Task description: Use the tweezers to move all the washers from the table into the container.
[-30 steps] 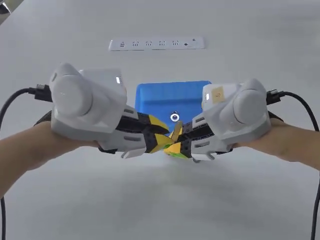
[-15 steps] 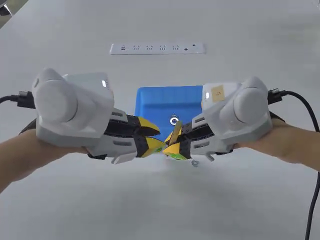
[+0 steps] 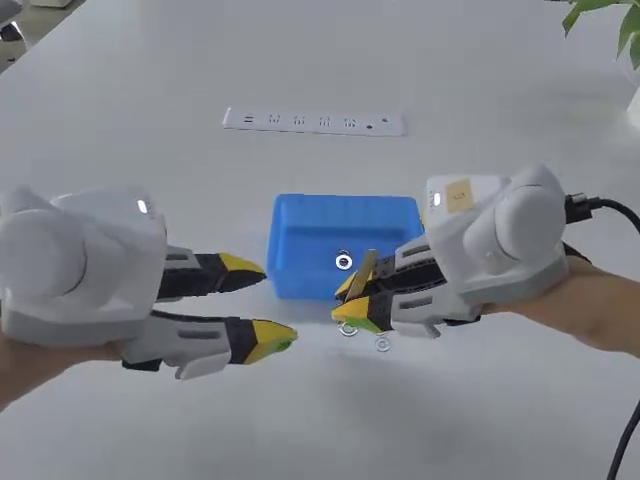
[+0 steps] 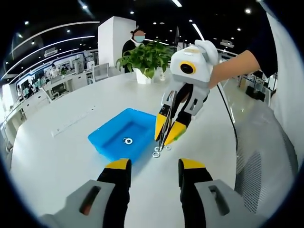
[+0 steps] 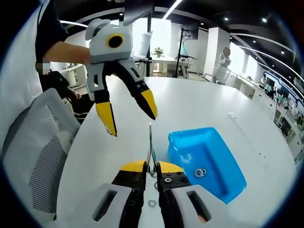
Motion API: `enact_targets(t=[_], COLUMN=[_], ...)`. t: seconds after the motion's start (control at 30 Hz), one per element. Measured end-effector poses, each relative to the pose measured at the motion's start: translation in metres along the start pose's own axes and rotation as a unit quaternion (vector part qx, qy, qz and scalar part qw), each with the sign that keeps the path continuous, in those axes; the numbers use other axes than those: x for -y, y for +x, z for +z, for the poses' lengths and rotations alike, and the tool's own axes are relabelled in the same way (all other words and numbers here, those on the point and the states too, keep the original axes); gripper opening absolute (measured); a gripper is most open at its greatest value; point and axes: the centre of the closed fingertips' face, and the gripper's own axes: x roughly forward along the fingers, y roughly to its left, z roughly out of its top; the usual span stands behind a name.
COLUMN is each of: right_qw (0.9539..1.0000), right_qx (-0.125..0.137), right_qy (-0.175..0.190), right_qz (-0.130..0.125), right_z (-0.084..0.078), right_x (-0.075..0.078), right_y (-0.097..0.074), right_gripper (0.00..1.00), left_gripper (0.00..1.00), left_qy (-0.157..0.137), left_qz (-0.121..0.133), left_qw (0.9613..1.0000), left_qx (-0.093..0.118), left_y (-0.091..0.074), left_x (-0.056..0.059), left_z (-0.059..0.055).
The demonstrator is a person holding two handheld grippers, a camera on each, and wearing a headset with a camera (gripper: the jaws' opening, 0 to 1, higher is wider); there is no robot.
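While the left gripper [image 3: 270,303] hangs nearest with jaws spread and empty, the right gripper [image 3: 348,303] clamps the tweezers [image 5: 150,142], tips near two washers [image 3: 348,330] on the table [image 3: 320,420] just before the container [image 3: 300,225] — one washer [image 3: 343,262] inside. Power strip [image 3: 314,122] beyond.

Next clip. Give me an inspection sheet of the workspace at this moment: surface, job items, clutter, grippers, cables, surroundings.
Surface: white table, evenly lit.
Job's things: blue container with at least one washer inside; two loose washers on the table in front of it; tweezers.
Clutter: power strip beyond the container.
Grippers: left gripper open, holding nothing; right gripper shut on the tweezers, tips down by the loose washers.
Cables: black cable running from the right gripper.
Surroundings: potted plant, mesh chair, open office with people in the background.
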Motion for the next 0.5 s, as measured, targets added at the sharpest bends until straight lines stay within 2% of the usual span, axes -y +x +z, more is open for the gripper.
enact_targets(t=[0.1,0.23,0.33,0.37,0.5], right_qw=[1.0000,0.9999,0.9997,0.9996,0.9992], right_qx=[0.002,0.003,-0.003,-0.007,-0.007], right_qy=[-0.006,-0.014,-0.022,-0.026,-0.036], right_qz=[-0.004,-0.009,-0.011,-0.010,-0.014], right_z=[0.007,0.017,0.021,0.022,0.031], right_x=[-0.002,-0.002,-0.002,-0.002,0.003], right_y=[-0.006,-0.013,-0.016,-0.017,-0.021], right_gripper=[0.09,0.09,0.09,0.09,0.09], left_gripper=[0.48,0.54,0.57,0.58,0.58], left_qy=[-0.009,-0.028,-0.033,-0.037,-0.042], left_qz=[0.004,0.013,0.014,0.012,0.015], left_qw=[0.9999,0.9994,0.9993,0.9992,0.9990], left_qx=[0.009,0.014,0.011,0.004,0.007], left_y=[-0.007,-0.018,-0.022,-0.024,-0.028], left_x=[0.005,0.010,0.014,0.017,0.020], left_z=[-0.004,-0.015,-0.022,-0.026,-0.030])
